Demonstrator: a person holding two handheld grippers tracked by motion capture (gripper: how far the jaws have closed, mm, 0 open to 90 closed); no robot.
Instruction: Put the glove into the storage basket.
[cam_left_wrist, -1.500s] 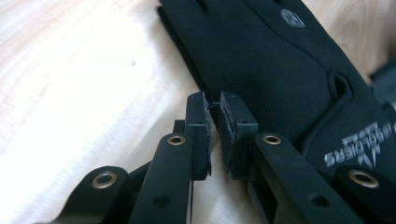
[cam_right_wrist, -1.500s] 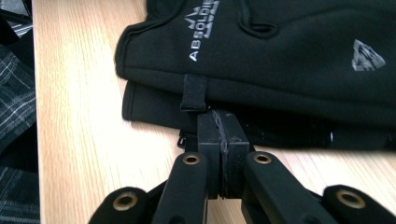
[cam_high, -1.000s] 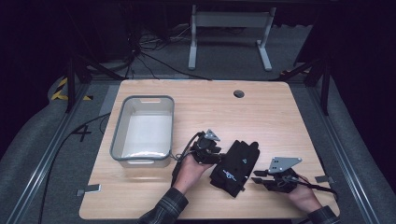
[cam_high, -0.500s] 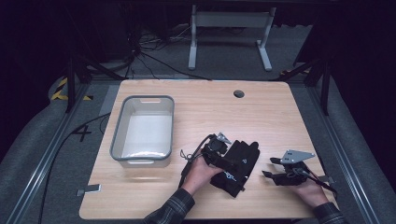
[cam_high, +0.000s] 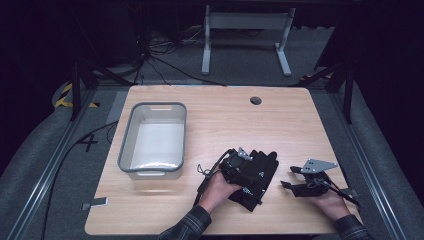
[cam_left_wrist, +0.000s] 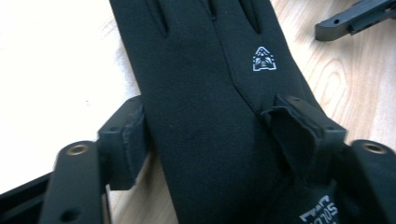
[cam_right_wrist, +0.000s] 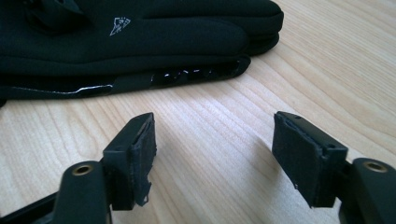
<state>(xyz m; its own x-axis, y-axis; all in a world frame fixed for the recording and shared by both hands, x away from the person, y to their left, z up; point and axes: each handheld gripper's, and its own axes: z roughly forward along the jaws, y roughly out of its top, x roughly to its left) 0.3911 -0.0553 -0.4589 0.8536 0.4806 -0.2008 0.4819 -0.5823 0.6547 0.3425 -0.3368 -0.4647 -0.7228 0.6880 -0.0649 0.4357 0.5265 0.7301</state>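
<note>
Nearby, gloves (cam_high: 252, 172) (black) on table (cam_high: 215, 120)

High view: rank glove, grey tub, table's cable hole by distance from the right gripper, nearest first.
From the right gripper:
1. Black glove, just to its left, near the table's front edge.
2. Cable hole, farther back, slightly left.
3. Grey tub, far left side of the table.
</note>
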